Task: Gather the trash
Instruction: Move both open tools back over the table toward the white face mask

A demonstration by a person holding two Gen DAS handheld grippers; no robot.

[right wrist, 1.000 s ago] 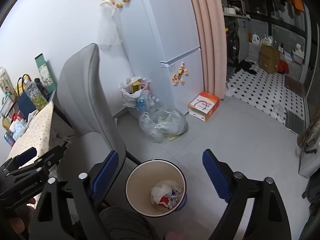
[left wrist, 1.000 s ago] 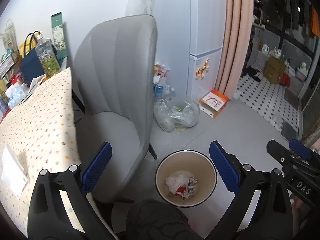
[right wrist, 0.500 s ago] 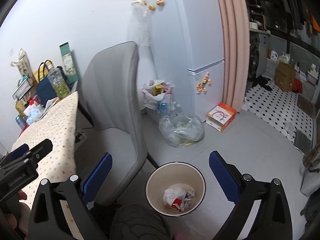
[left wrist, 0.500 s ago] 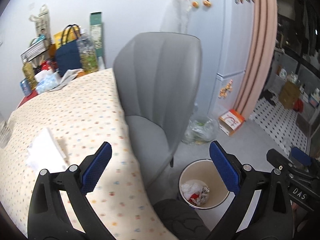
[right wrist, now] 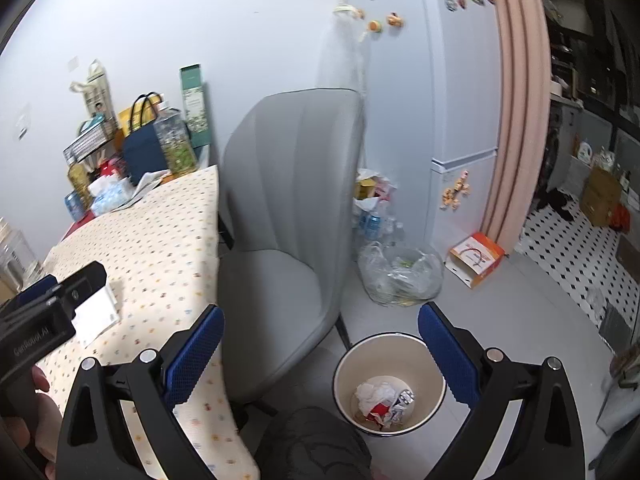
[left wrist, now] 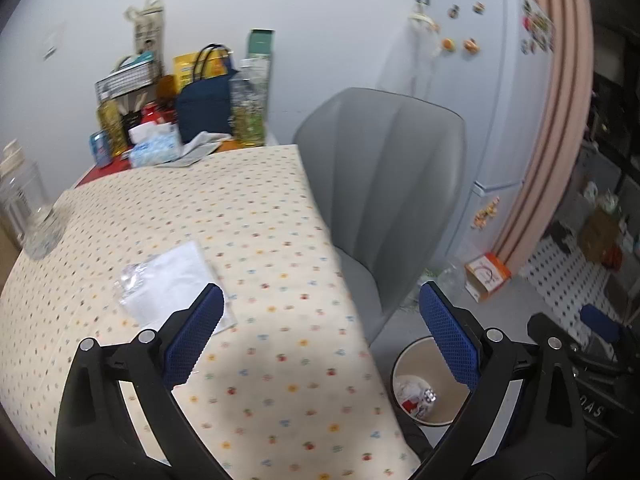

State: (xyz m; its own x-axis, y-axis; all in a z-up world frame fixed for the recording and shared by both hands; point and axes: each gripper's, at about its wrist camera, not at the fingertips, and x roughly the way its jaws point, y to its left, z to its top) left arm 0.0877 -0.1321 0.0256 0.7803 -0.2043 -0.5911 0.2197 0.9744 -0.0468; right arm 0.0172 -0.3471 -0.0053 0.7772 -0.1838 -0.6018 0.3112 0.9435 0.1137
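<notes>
Left wrist view: the left gripper (left wrist: 320,336) hangs over the dotted tablecloth (left wrist: 248,240), jaws spread wide with nothing between the blue pads. A flat white paper (left wrist: 176,284) with a crumpled clear wrapper (left wrist: 132,278) on its edge lies on the cloth at about 10 o'clock from the gripper, just beyond the left pad. The round waste bin (left wrist: 404,364) stands on the floor at 4 o'clock, beside the table's edge and in front of the grey chair (left wrist: 384,184), with white and red scraps inside. From the right wrist, the right gripper (right wrist: 320,350) is at its widest, having just finished opening, and holds nothing; the bin (right wrist: 348,368) sits between its pads at 5 o'clock with crumpled trash (right wrist: 380,400) at the bottom. A clear bag of bottles (right wrist: 400,276) rests by the white fridge (right wrist: 460,120) at 1 o'clock. The left gripper's body (right wrist: 44,312) shows at 9 o'clock above the paper (right wrist: 96,316).
</notes>
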